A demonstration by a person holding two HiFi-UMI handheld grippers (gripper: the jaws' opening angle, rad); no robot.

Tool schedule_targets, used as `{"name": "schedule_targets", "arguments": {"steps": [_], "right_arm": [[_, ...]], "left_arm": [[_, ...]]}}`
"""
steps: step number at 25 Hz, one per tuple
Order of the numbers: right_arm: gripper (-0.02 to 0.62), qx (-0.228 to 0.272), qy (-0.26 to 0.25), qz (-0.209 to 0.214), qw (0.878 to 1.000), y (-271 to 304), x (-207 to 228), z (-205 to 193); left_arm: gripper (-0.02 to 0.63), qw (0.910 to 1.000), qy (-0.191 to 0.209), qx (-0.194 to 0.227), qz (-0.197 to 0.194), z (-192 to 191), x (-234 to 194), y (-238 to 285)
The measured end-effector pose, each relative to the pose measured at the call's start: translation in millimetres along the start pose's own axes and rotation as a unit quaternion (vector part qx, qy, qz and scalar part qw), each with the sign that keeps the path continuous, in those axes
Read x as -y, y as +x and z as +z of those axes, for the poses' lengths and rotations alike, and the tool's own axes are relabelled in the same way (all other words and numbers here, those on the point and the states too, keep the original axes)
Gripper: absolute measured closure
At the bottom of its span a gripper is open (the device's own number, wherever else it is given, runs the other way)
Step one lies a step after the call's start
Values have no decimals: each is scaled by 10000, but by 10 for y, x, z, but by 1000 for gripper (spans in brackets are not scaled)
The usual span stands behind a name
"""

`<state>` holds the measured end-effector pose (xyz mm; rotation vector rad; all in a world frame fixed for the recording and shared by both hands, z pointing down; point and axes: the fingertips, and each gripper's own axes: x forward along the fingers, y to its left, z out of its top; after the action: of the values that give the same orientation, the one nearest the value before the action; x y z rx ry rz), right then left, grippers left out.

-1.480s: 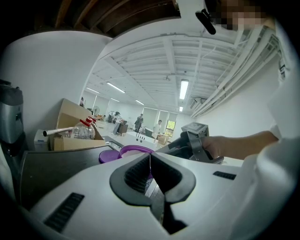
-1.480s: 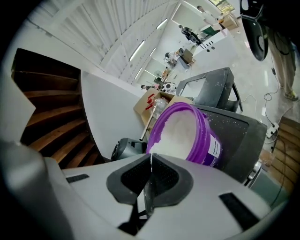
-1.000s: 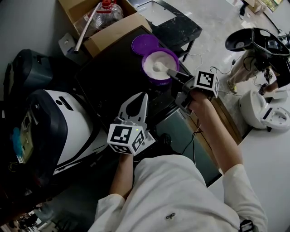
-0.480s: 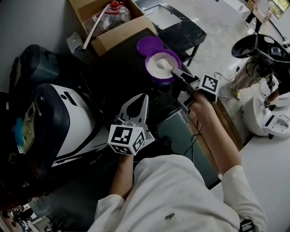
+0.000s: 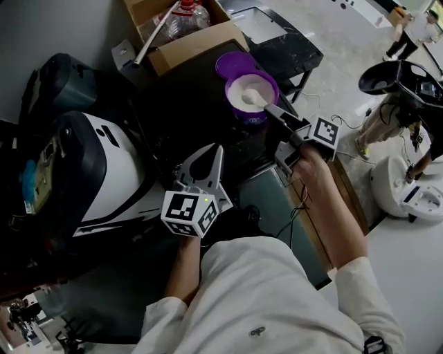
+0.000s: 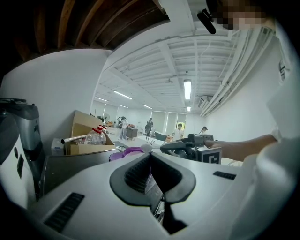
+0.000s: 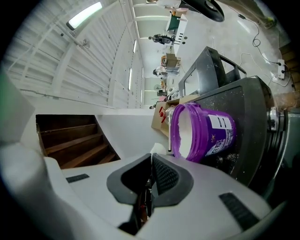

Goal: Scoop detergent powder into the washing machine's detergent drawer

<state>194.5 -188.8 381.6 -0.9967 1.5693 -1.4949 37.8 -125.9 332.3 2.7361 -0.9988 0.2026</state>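
A purple tub (image 5: 250, 93) of white detergent powder stands open on the dark machine top (image 5: 187, 110), its lid (image 5: 232, 64) lying just behind it. My right gripper (image 5: 272, 110) is shut on the handle of a white scoop (image 5: 251, 98), whose bowl sits over the powder inside the tub. In the right gripper view the tub (image 7: 206, 131) is close ahead and a bit of the scoop (image 7: 158, 149) shows past the shut gripper (image 7: 151, 154). My left gripper (image 5: 219, 148) hovers nearer me over the machine top, shut and empty. The detergent drawer is not visible.
A white and black appliance (image 5: 104, 180) stands to the left. A cardboard box (image 5: 183, 31) with a plastic bottle (image 5: 187, 15) and a metal tube sits behind the tub. A black stand (image 5: 277, 34) is at the back right, and a pale counter (image 5: 415, 242) lies right.
The head view has shifted. My right gripper keeps the scoop in the tub, now drawn a little toward the near rim. The left gripper has stayed where it was.
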Motion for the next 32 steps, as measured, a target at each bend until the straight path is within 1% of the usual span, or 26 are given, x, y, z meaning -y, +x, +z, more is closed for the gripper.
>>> {"name": "schedule_targets", "arguments": {"steps": [8, 18, 32], "right_arm": [[584, -453, 77, 154, 9988, -110, -27, -308], [584, -994, 69, 435, 9941, -58, -120, -721], [583, -1587, -202, 532, 9857, -70, -132, -1395]], "left_arm": [[586, 9995, -98, -2, 314, -96, -47, -190], [586, 9979, -141, 61, 635, -116, -215, -401], [586, 9946, -310, 124, 982, -304, -473, -948]]}}
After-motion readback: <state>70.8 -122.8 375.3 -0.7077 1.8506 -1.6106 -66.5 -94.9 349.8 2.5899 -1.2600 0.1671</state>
